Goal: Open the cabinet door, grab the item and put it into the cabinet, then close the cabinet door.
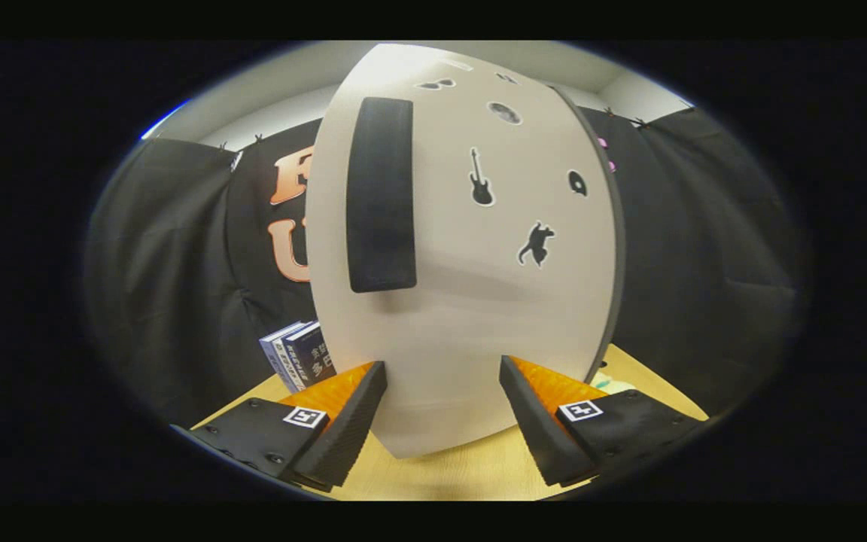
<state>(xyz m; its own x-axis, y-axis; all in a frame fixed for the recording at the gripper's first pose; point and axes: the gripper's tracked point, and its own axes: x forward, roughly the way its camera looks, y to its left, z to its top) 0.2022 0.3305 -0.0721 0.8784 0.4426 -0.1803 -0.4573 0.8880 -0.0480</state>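
Observation:
A pale cabinet door with small black stickers stands right in front of me, its face very close. A tall black handle runs down its left side, above and ahead of my left finger. My gripper is open, with both fingertips up against or nearly against the lower part of the door and nothing between them. I cannot tell whether the door sits fully flush. Blue books stand upright on the table to the left of the cabinet, just beyond my left finger.
The cabinet stands on a light wooden table. Black cloth hangs all around behind it. A small pale green thing peeks out by the right finger, past the door's dark right edge.

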